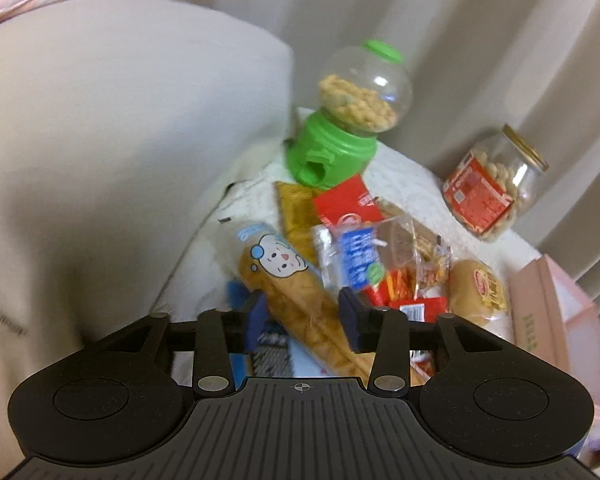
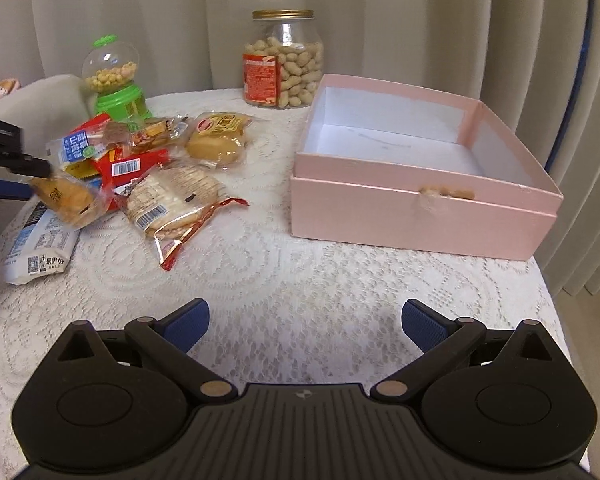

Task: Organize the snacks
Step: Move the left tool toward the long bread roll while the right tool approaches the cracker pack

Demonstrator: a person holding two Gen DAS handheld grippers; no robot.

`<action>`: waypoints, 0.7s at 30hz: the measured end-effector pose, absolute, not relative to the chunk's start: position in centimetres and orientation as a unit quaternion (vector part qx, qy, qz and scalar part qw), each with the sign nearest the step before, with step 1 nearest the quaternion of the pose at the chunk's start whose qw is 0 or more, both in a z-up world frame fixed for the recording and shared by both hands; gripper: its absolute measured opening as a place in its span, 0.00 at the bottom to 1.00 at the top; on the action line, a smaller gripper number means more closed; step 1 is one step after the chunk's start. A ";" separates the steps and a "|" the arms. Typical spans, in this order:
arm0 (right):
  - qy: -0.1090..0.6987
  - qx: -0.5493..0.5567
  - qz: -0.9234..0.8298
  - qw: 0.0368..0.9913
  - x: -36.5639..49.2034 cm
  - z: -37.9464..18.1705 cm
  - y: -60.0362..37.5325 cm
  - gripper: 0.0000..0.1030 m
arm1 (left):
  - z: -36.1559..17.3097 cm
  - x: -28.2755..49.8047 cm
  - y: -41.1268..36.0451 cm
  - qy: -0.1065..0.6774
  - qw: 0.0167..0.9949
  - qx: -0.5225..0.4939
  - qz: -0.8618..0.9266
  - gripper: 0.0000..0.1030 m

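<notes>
Long bread packet (image 1: 300,304) in left gripper (image 1: 305,314), lengthwise away, cartoon end farthest.

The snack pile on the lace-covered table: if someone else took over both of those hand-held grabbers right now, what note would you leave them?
Left gripper: jaws closed on the long clear-wrapped bread stick with a cartoon face, at the left edge of the pile.
Right gripper: jaws wide open, empty, above bare lace tablecloth.
Pink cardboard box: open, on the right, nothing inside yet.
Left to do: every packet is still in the pile, including the round bun in clear wrap and the rice cracker pack.
The glass jar of peanuts and the green candy dispenser stand at the back.
</notes>
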State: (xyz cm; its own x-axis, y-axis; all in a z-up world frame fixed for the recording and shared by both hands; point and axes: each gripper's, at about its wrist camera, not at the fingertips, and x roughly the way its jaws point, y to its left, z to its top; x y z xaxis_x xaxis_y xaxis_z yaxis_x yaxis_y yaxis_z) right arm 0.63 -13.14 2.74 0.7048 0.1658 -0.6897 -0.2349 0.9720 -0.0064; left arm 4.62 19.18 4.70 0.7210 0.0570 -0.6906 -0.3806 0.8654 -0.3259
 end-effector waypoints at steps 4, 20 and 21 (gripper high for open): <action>0.370 -0.040 0.089 0.924 0.3 2.7 -13.9 1.00 | 4.2 5.7 18.1 0.372 0.898 -0.207 0.109 0.58; 0.361 -0.033 0.141 0.921 -0.4 5.3 -12.1 1.00 | 3.7 1.6 11.4 0.399 0.910 -0.067 -0.097 0.54; 0.363 -0.023 0.150 0.919 0.0 5.9 -12.0 1.00 | 3.6 1.2 11.0 0.405 0.905 -0.058 -0.119 0.54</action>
State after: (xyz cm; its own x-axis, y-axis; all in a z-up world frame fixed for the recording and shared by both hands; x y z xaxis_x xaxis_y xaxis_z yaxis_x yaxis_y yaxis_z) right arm 0.03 -11.99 5.93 0.6912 0.2582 -0.6750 -0.2921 0.9541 0.0658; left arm 1.25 11.00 3.65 0.6432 -0.2630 -0.7191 0.1693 0.9648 -0.2014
